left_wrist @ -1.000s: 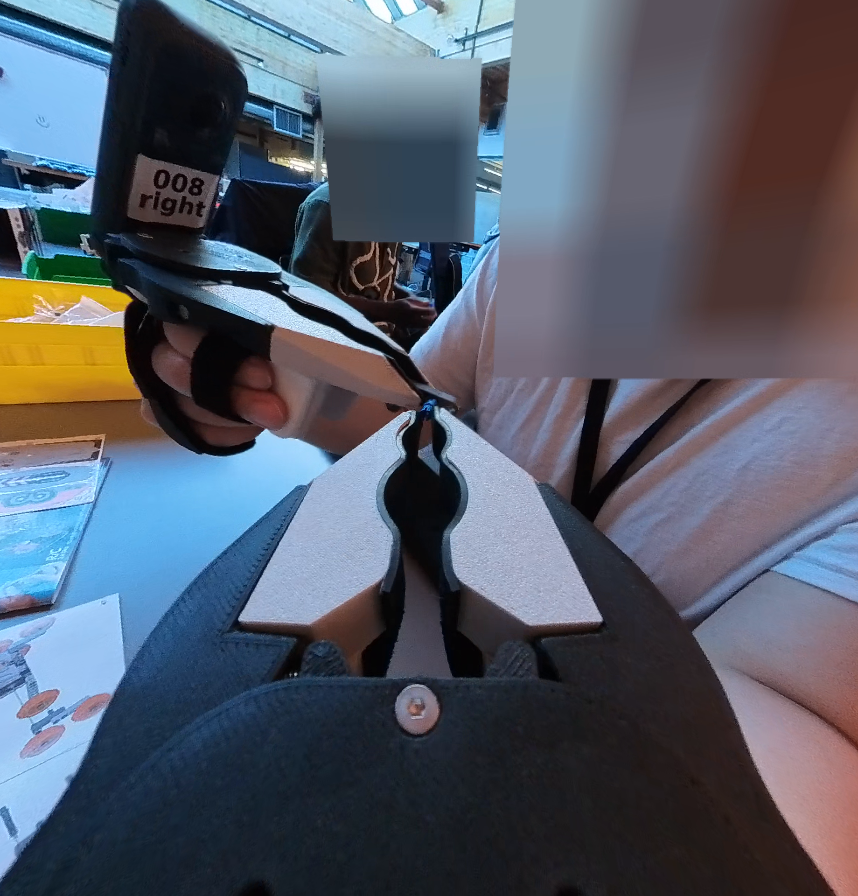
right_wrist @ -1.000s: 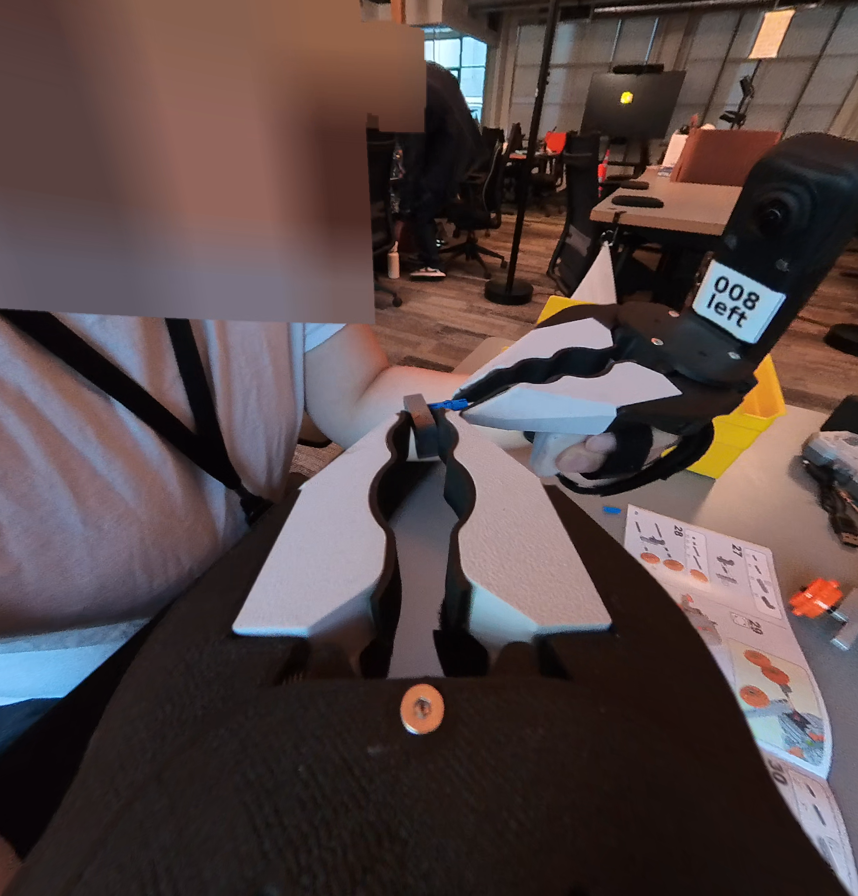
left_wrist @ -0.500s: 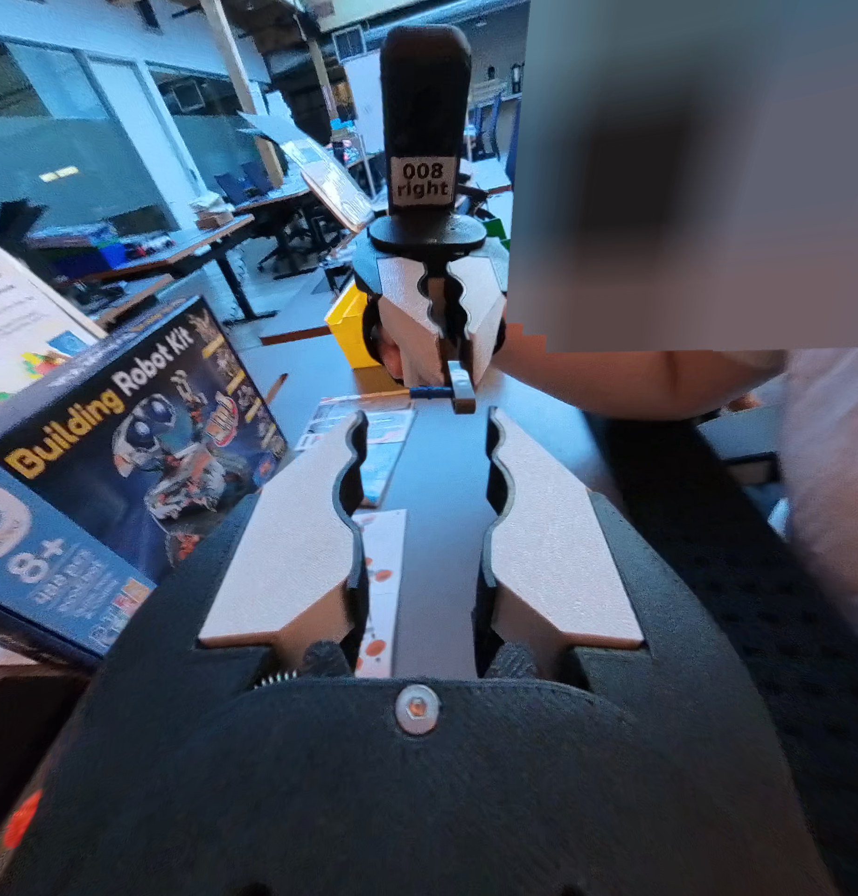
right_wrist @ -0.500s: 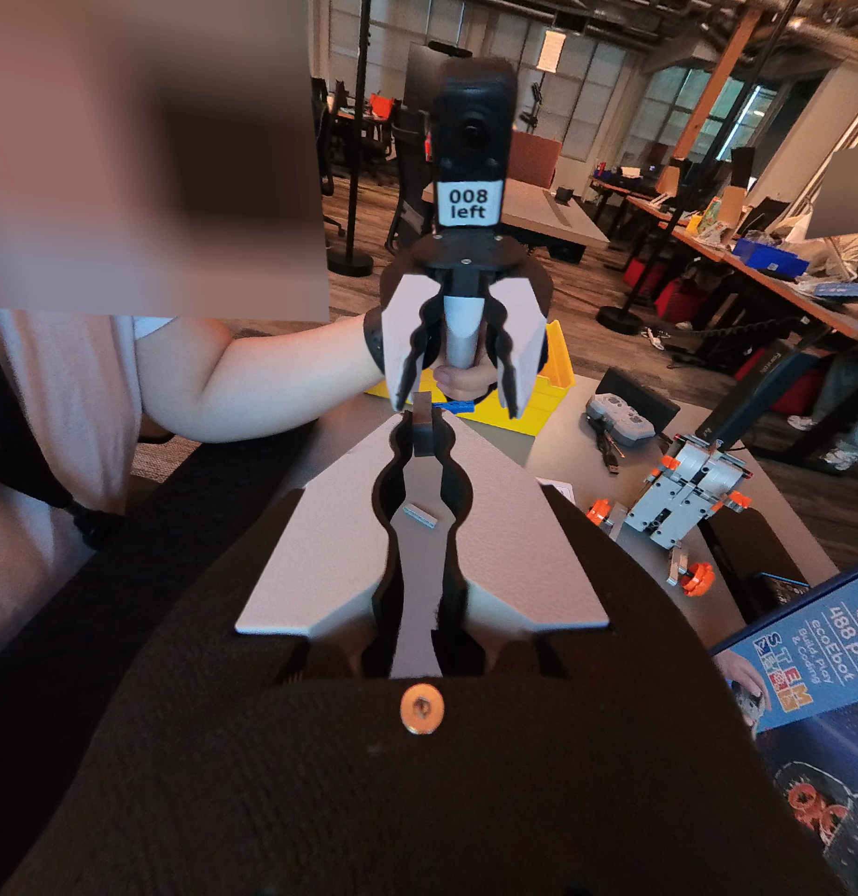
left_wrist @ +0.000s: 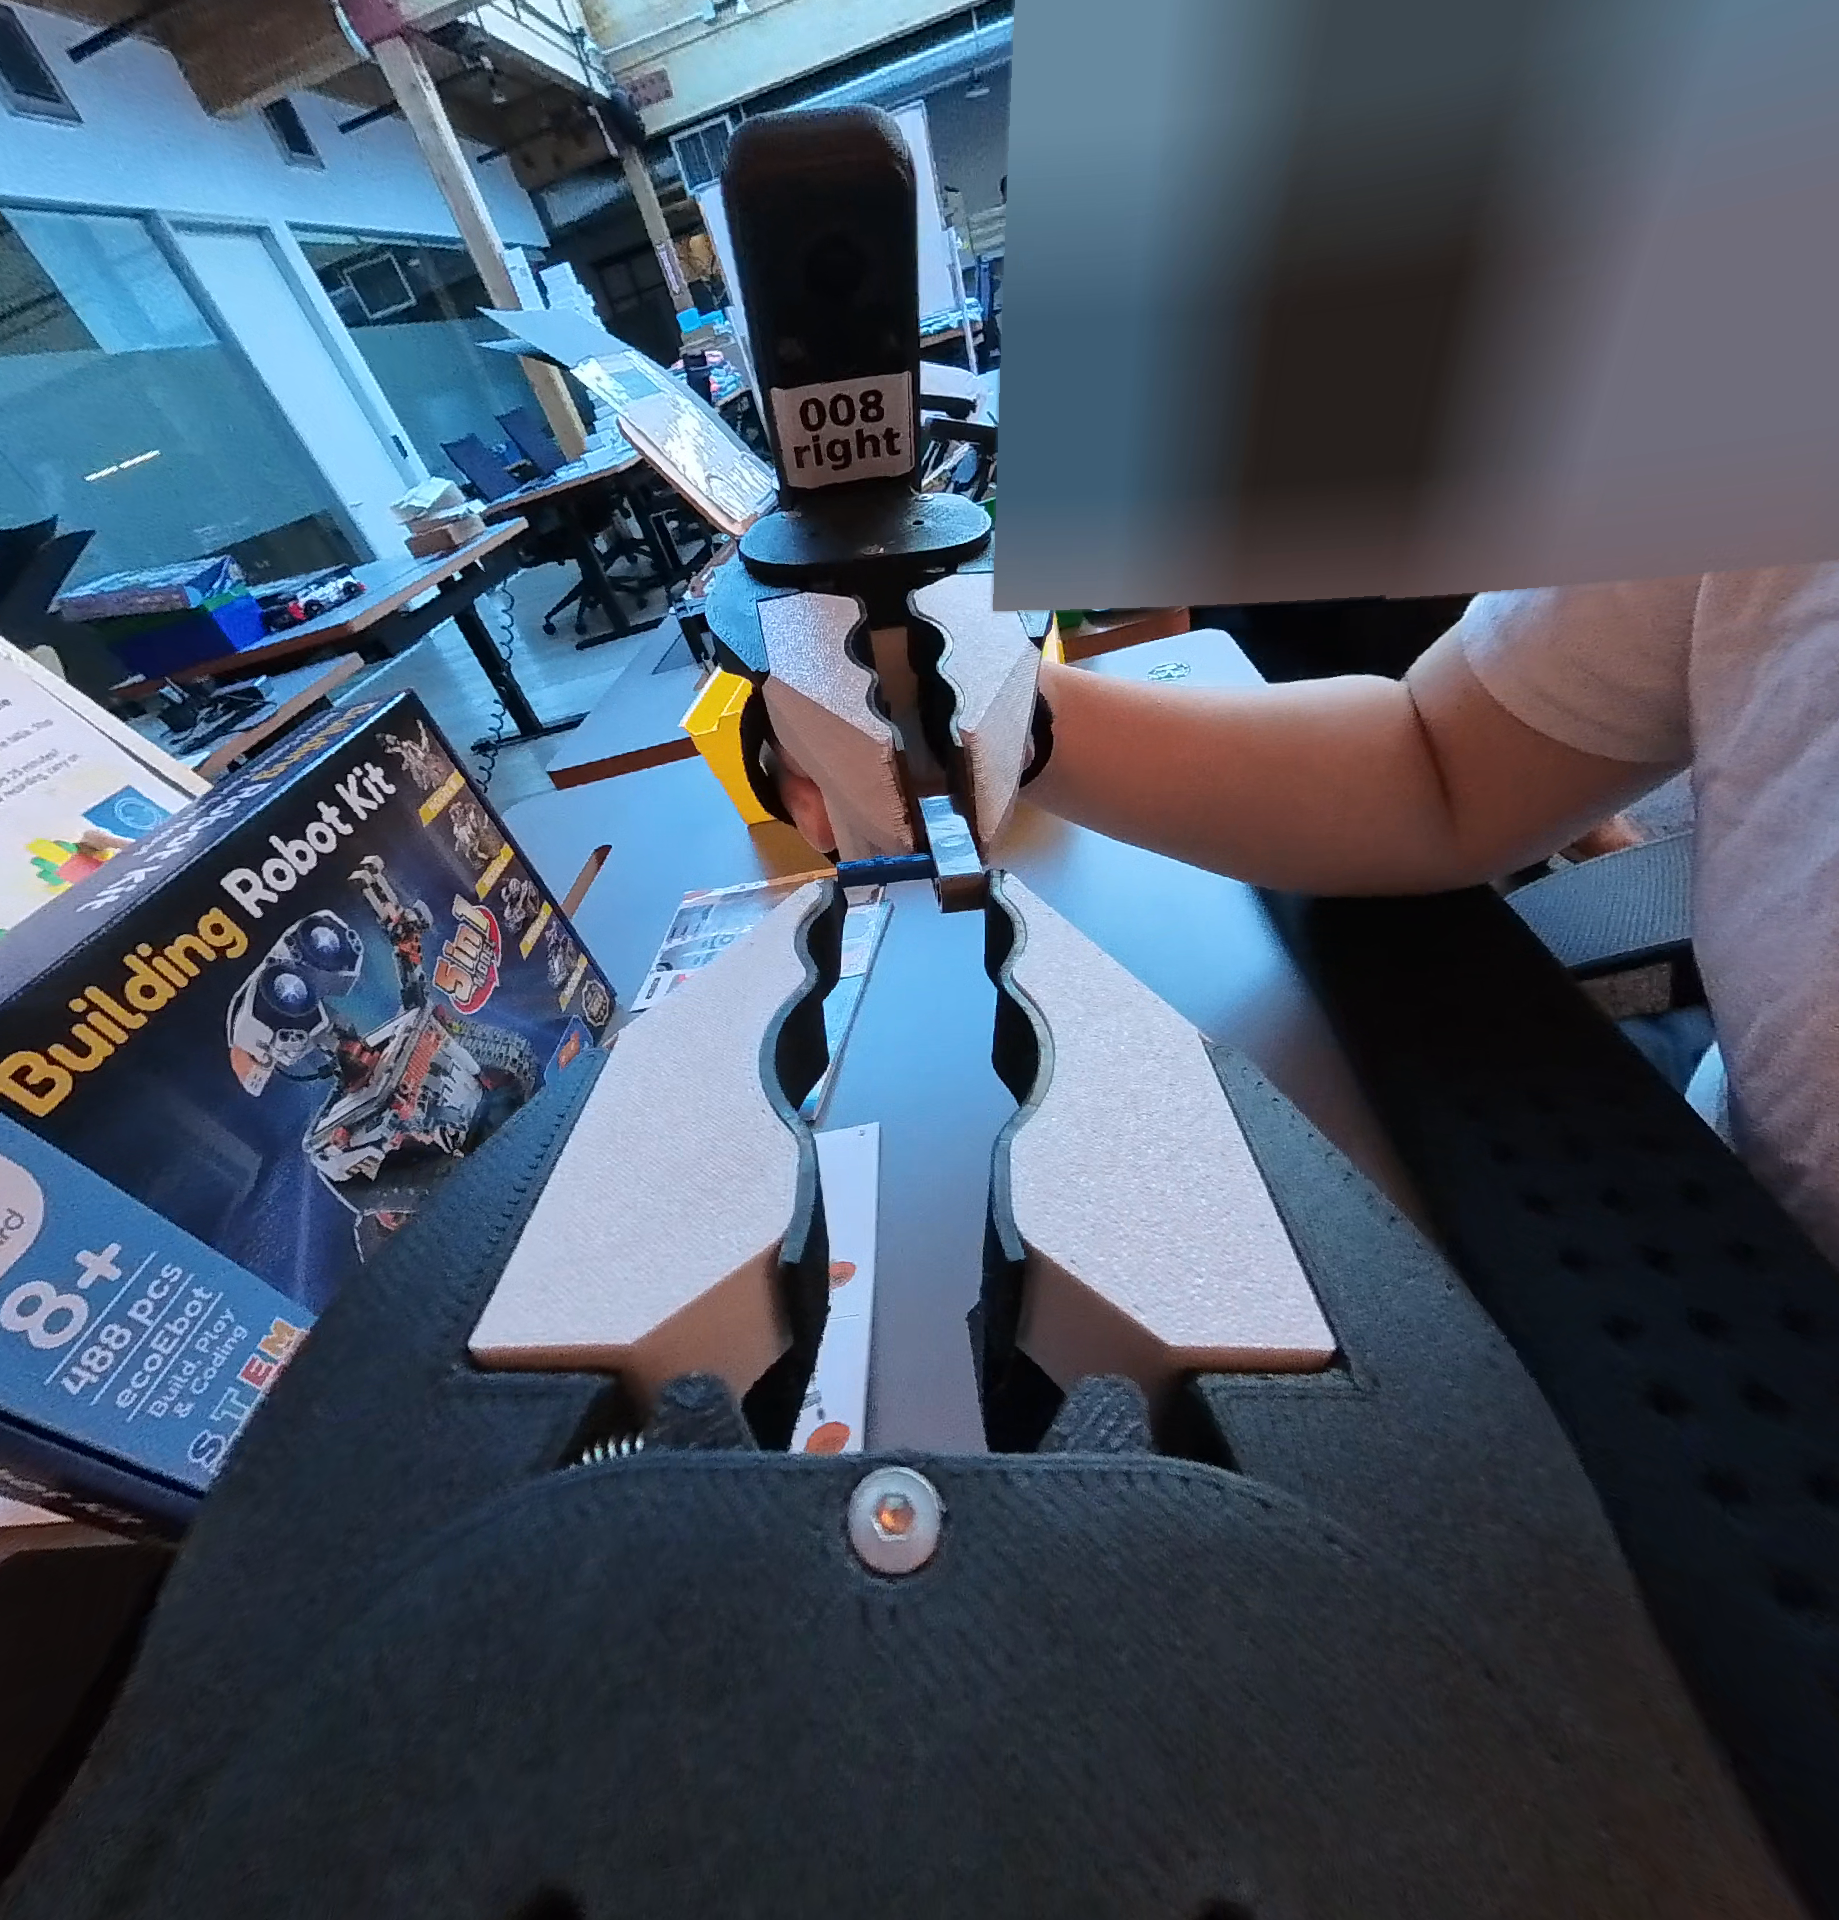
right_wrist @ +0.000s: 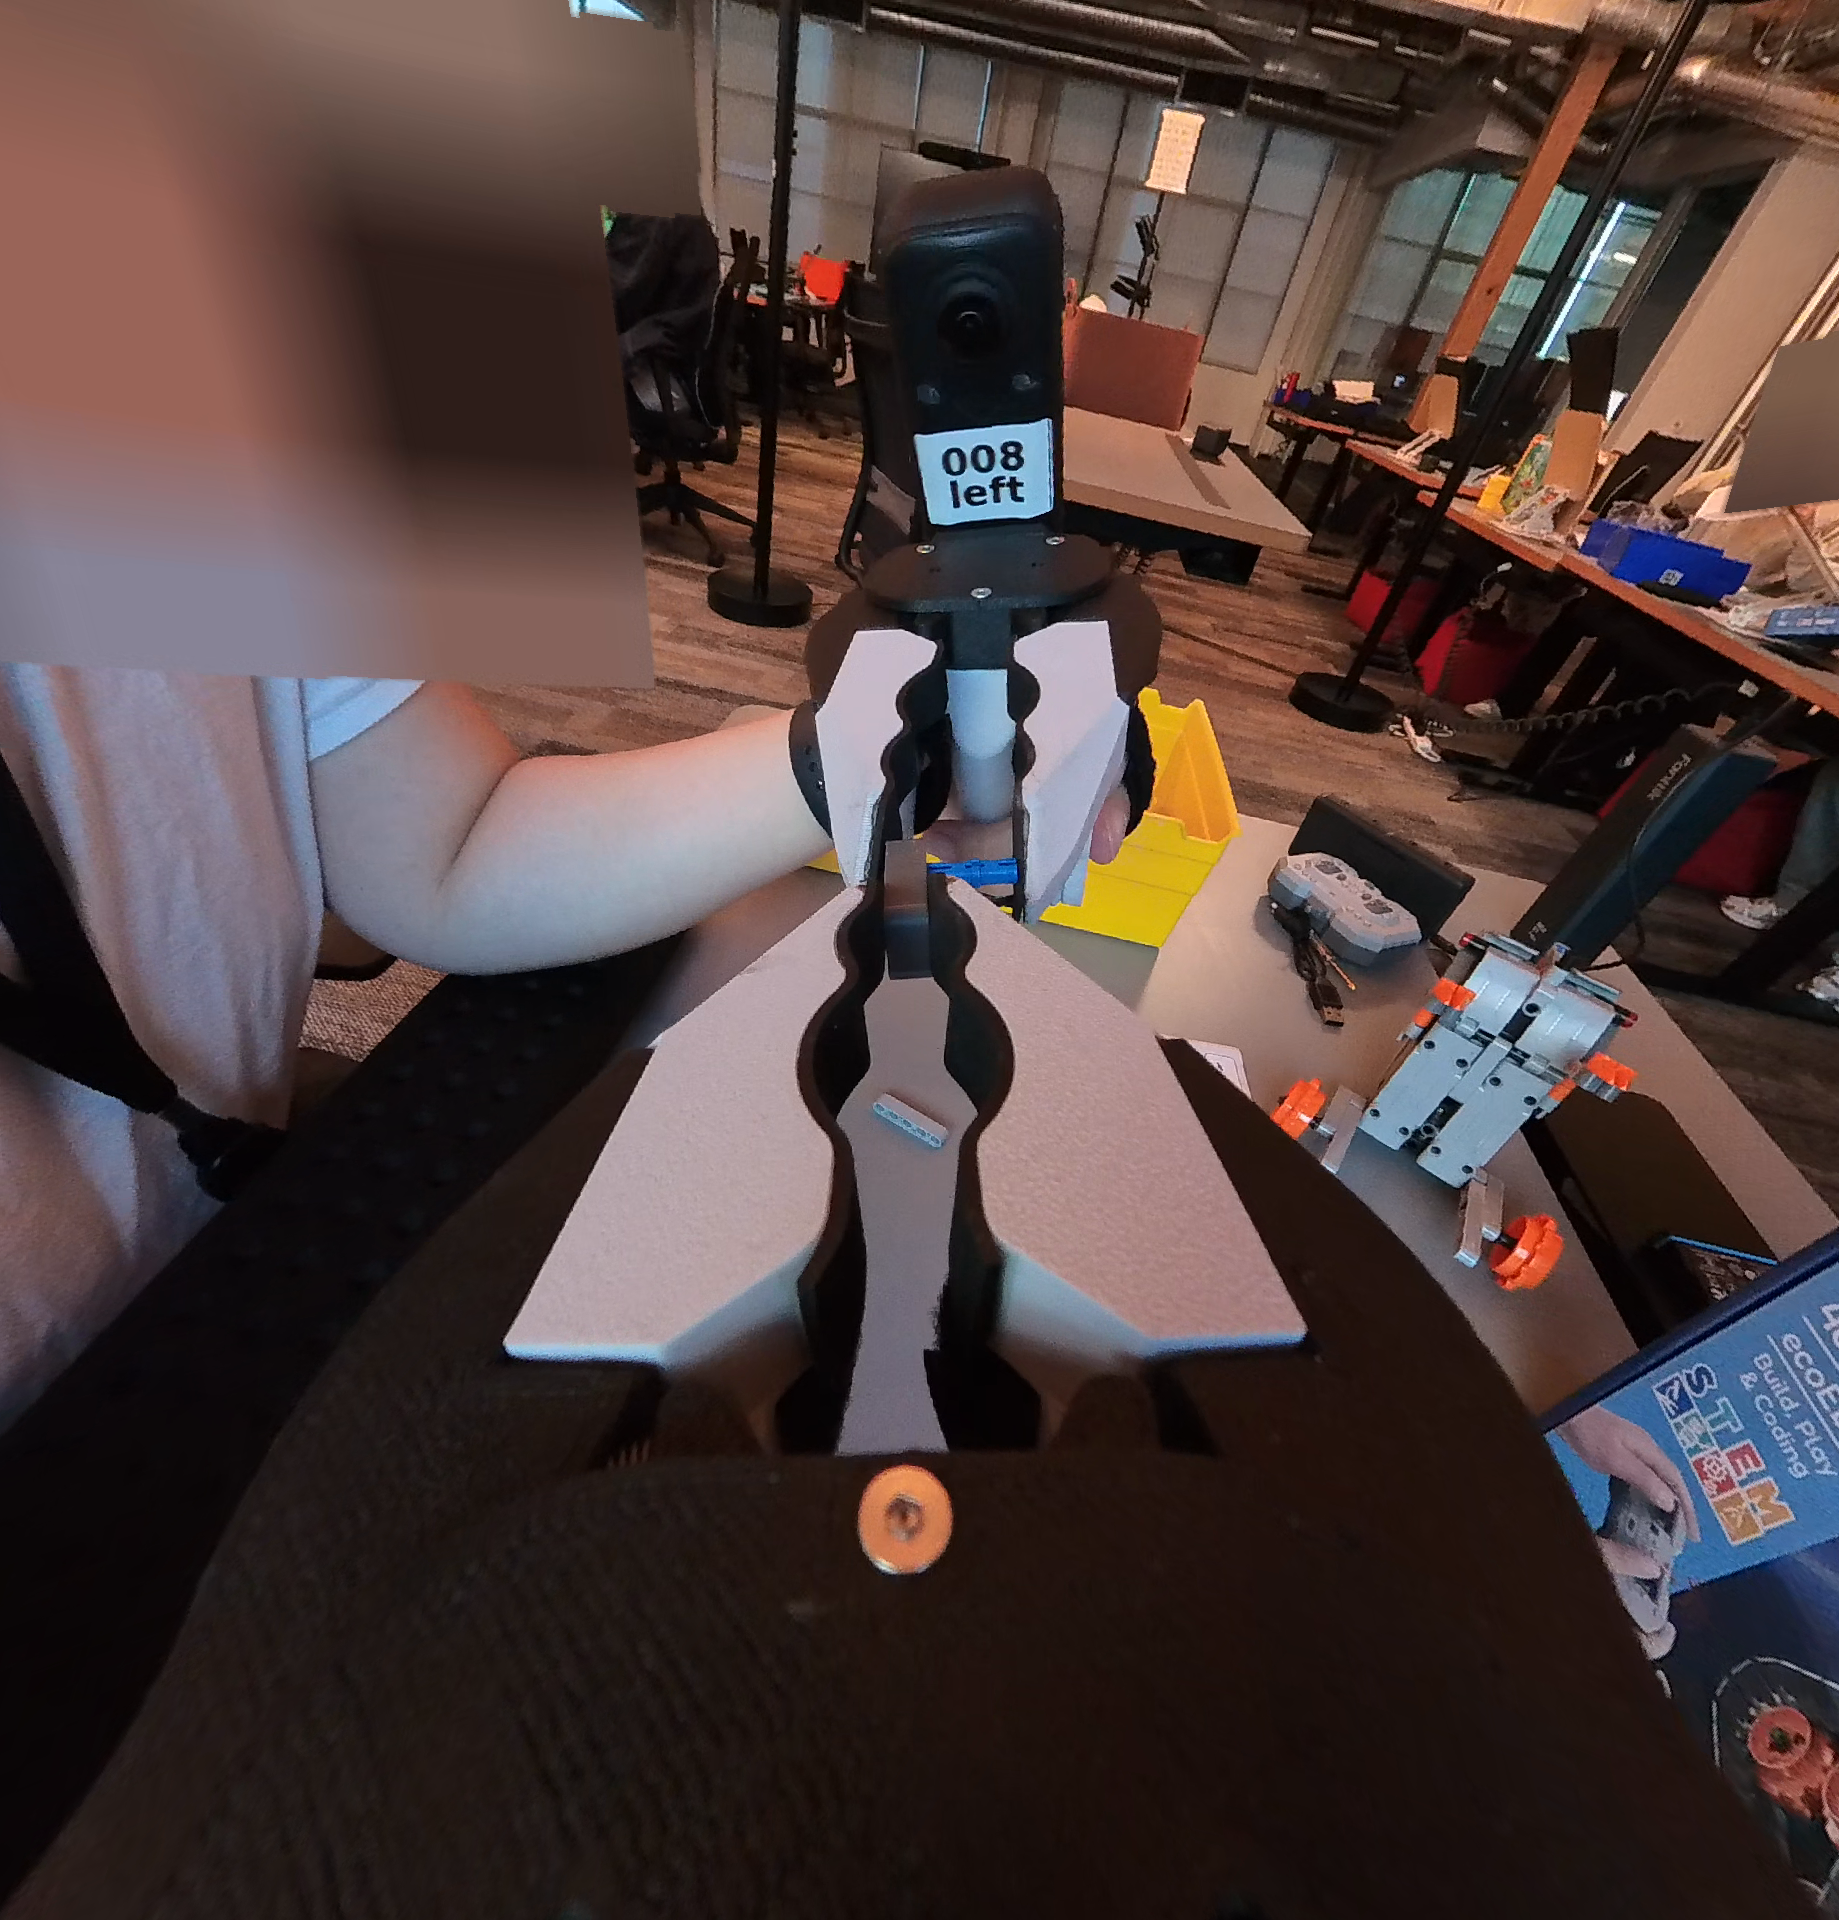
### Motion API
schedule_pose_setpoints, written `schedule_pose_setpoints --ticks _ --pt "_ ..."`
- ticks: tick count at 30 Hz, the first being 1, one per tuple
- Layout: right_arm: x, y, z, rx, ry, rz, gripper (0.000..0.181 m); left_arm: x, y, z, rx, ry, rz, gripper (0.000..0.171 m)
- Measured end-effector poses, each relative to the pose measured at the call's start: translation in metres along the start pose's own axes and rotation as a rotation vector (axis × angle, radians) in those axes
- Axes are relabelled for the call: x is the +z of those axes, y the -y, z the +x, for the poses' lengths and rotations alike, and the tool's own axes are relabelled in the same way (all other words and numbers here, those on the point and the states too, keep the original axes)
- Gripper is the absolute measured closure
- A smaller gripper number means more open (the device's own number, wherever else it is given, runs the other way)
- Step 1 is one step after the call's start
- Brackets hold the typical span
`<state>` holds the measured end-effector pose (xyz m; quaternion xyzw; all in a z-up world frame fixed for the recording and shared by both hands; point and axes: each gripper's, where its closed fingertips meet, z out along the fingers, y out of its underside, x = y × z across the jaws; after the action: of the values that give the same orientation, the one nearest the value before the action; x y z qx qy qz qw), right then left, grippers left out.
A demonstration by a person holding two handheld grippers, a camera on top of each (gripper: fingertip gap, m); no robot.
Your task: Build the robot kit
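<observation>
My right gripper [right_wrist: 904,894] is shut on a short grey beam [right_wrist: 910,920], held upright at its fingertips. A blue pin [right_wrist: 972,868] sticks sideways out of the beam. My left gripper [left_wrist: 913,888] faces the right one tip to tip. Its jaws stand partly closed around the two parts: one pad meets the free end of the blue pin [left_wrist: 884,868], the other the far side of the grey beam [left_wrist: 951,852]. The right gripper [left_wrist: 941,821] also shows in the left wrist view, and the left gripper [right_wrist: 956,883] in the right wrist view. Both are held above the grey table [right_wrist: 1237,997].
A blue kit box [left_wrist: 271,987] stands at the left gripper's left. A grey-and-orange robot model [right_wrist: 1466,1060], a grey controller [right_wrist: 1341,914] and a yellow bin [right_wrist: 1164,831] sit on the table. A loose grey beam [right_wrist: 907,1117] and instruction sheets [left_wrist: 842,1247] lie below. The person's body is close by. Left and right tips are no more than a few centimetres apart. The grey-and-orange robot model [right_wrist: 1466,1060] is about equally far from each gripper, around 35 centimeters.
A second ago my left gripper was pinched on the blue pin at the beam. It then opened and swung to face the right gripper. Its jaws have now narrowed around pin and beam.
</observation>
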<state>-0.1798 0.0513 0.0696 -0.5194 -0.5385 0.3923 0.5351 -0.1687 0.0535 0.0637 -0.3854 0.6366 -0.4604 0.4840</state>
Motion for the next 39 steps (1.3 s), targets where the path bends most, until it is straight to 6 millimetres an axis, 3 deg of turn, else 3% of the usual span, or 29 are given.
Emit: schedule_pose_setpoints --ticks 11,21,29,39 --pt "-0.003 -0.001 0.005 0.066 0.01 0.026 0.174 0.003 0.003 -0.005 0.019 0.03 0.038 0.147" --pt "-0.004 -0.013 0.011 0.216 0.047 0.016 0.174 0.005 -0.011 -0.01 -0.032 0.026 -0.006 0.146" --pt "-0.004 -0.028 0.015 0.163 0.001 -0.071 0.174 0.008 -0.027 -0.013 0.0 0.051 -0.094 0.147" --pt "-0.017 -0.044 0.024 0.145 -0.036 -0.126 0.174 0.023 -0.04 -0.023 0.039 0.103 -0.081 0.147"
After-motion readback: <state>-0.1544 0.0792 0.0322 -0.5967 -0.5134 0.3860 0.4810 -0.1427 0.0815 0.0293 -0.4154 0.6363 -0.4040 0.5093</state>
